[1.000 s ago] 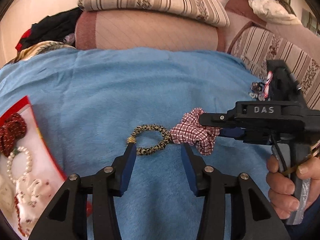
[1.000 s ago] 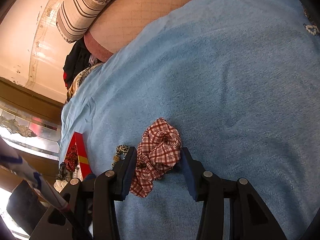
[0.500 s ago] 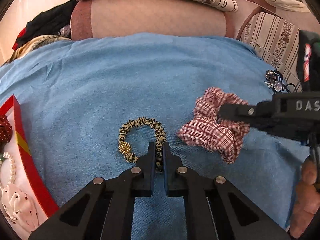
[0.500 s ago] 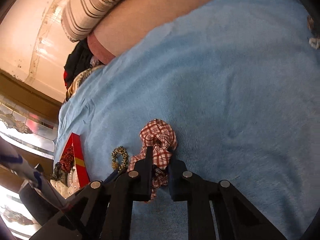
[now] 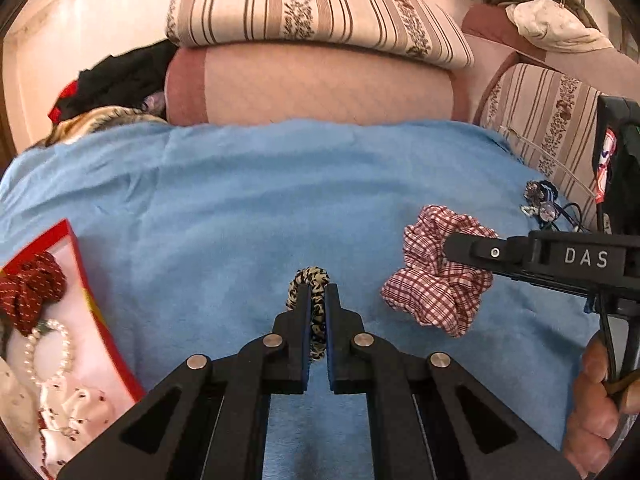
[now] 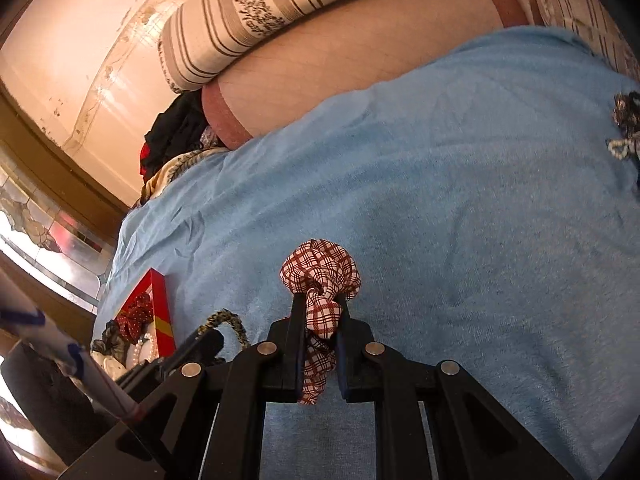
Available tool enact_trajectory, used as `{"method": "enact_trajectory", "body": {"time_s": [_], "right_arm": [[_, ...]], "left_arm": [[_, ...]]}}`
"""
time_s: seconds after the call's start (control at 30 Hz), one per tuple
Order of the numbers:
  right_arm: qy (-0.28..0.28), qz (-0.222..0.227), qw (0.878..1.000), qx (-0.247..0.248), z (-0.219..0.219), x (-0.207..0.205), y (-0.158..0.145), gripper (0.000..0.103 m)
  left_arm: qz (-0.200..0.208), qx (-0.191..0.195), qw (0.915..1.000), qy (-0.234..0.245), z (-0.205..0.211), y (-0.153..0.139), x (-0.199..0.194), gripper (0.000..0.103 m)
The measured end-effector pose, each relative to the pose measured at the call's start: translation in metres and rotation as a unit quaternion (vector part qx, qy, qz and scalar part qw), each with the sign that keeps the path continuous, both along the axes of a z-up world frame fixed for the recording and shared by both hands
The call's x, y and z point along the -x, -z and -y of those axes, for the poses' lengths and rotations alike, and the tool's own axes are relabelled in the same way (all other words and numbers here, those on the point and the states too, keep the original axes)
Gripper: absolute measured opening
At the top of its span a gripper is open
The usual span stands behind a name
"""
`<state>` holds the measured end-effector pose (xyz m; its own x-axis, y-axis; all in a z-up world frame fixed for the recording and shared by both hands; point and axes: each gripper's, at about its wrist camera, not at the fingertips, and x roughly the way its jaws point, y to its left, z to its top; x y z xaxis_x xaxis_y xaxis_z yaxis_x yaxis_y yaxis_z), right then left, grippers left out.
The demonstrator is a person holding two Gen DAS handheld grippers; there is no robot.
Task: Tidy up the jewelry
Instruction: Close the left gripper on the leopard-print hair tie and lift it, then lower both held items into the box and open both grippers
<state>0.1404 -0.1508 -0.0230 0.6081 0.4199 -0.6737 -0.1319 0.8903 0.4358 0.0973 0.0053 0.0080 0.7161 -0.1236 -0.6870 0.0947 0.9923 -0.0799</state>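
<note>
Your left gripper (image 5: 317, 294) was clamped on the leopard-print fabric hair tie (image 5: 316, 280), its jaws having just been closing with the band pinched upright between them, above the light blue fleece blanket (image 5: 248, 200). Your right gripper (image 6: 319, 304) was likewise closed tight on the red-and-white checked fabric scrunchie (image 6: 320, 270), its jaws also having just been closing, with the cloth bunched above the tips and a tail hanging down between the pads. Seen from the left wrist, that scrunchie hung just right of the hair tie, apart from it. The red-rimmed open box (image 5: 86, 280) lay at the left edge of the blanket, holding a dark red dotted scrunchie (image 5: 30, 286) and a white pearl bracelet (image 5: 48, 350). A small cluster of dark beaded trinkets (image 5: 540, 202) sat near the blanket's far right edge. Your right hand (image 5: 596, 412) gripped that gripper's handle.
</note>
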Motion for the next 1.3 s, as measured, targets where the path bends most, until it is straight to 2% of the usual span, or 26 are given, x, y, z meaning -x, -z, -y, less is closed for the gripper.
{"method": "enact_trajectory", "body": {"time_s": [0.2,0.8,1.1,1.3], "right_arm": [[-0.005,0.023,1.000,0.018,-0.007,0.006,-0.006,0.013],[-0.032,0.055,0.997,0.033,-0.034,0.027,-0.020,0.013],[-0.083,0.068,0.994,0.029,-0.083,0.050,-0.031,0.013],[-0.151,0.066,0.986,0.022,-0.144,0.077,-0.030,0.013]], "left_arm": [[0.018,-0.007,0.9998,-0.006,-0.005,-0.010,0.006,0.006],[0.064,-0.020,0.9972,-0.034,-0.039,-0.041,0.038,0.006],[0.086,-0.010,0.9937,-0.072,-0.079,-0.060,0.073,0.006],[0.066,0.021,0.9875,-0.142,-0.138,-0.059,0.115,0.006]]}}
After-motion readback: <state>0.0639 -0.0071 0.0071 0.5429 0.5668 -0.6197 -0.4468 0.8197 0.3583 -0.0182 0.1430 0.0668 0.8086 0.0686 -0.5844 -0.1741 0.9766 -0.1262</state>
